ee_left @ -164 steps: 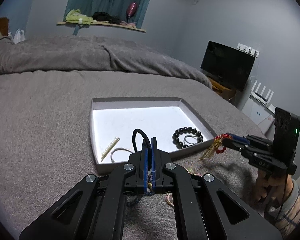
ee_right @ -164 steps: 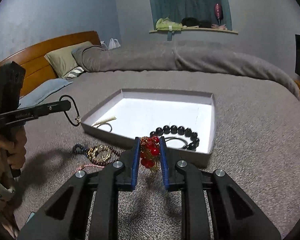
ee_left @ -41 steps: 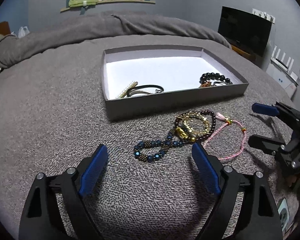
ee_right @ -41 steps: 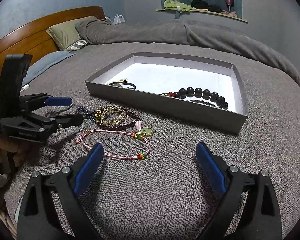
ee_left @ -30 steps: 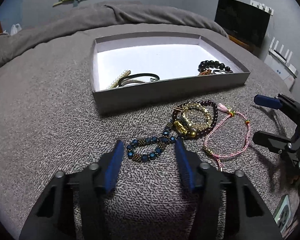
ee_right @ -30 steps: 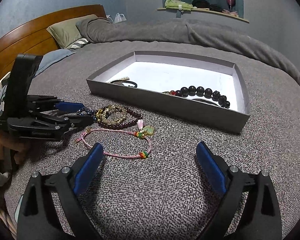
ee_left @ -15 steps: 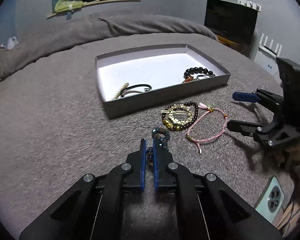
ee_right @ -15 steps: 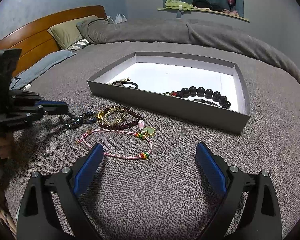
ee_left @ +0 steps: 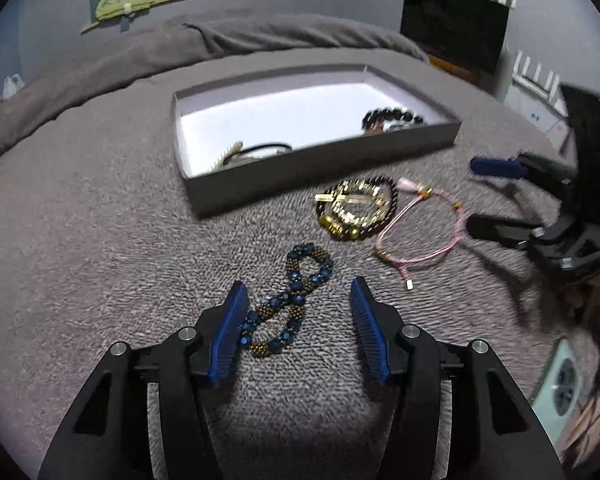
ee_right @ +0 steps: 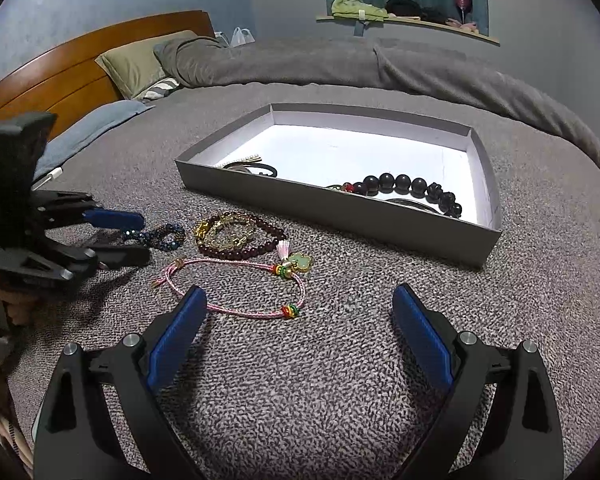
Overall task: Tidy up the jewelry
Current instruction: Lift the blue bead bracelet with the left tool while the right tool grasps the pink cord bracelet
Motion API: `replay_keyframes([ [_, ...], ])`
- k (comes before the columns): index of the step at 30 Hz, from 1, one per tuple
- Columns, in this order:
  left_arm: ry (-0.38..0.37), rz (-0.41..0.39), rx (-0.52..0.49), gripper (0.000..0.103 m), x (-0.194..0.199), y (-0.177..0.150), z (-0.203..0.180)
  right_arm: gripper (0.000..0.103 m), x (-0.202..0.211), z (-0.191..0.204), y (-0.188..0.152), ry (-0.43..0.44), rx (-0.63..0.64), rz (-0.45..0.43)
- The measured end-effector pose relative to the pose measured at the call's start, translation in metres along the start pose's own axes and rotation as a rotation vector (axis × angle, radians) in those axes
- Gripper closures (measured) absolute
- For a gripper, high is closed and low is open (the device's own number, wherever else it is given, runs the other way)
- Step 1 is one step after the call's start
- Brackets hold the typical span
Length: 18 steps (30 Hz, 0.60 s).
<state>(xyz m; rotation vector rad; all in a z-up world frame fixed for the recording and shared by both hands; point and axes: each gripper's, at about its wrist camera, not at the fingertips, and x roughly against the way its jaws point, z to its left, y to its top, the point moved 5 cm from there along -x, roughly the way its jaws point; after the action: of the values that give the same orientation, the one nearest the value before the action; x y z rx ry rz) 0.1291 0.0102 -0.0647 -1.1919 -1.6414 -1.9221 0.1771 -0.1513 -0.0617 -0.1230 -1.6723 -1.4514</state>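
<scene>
A grey tray (ee_left: 300, 168) with a white floor lies on the grey blanket; it also shows in the right wrist view (ee_right: 380, 216). It holds a black bead bracelet (ee_right: 412, 190), a black hair tie (ee_left: 268, 148) and a pearl clip (ee_left: 226, 154). A blue and bronze bead bracelet (ee_left: 290, 300) lies on the blanket between the fingers of my open left gripper (ee_left: 298, 312). A gold and maroon bracelet pile (ee_left: 356, 208) and a pink cord bracelet (ee_right: 244, 284) lie to its right. My right gripper (ee_right: 300, 316) is open and empty, just right of the pink cord.
The bed's grey blanket (ee_right: 380, 380) spreads all around. A wooden headboard (ee_right: 60, 80) and pillows stand far left. A phone (ee_left: 562, 376) lies at the blanket's right edge. A TV (ee_left: 456, 40) stands by the far wall.
My left gripper was shut on the blue bead bracelet half a second ago; it has opened and the bracelet lies loose between the fingers, pulled clear of the gold pile. The right gripper stayed open.
</scene>
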Motion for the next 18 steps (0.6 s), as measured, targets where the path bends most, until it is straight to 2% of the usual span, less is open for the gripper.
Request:
replay_keyframes([
  [3,0.008,0.014,-0.006,0.051,-0.008,-0.002,-0.001,0.01,0.001,0.002,0.0,0.003,0.004,-0.001],
  [6,0.017,0.006,-0.007,0.084,-0.004,-0.002,0.001,0.01,0.001,0.004,0.0,0.012,0.008,0.003],
  [7,0.017,-0.001,0.001,0.091,-0.002,-0.001,0.002,0.01,0.0,0.005,0.0,0.019,0.008,0.004],
  [10,0.019,-0.023,0.015,0.095,0.004,0.0,0.006,0.012,0.001,0.005,-0.001,0.034,-0.004,0.005],
  [14,0.027,-0.057,0.029,0.095,0.016,0.006,0.011,0.031,-0.002,-0.002,0.003,0.06,-0.061,0.011],
  [18,0.023,-0.085,0.041,0.095,0.026,0.01,0.014,0.038,-0.011,-0.013,0.011,0.077,-0.121,0.022],
])
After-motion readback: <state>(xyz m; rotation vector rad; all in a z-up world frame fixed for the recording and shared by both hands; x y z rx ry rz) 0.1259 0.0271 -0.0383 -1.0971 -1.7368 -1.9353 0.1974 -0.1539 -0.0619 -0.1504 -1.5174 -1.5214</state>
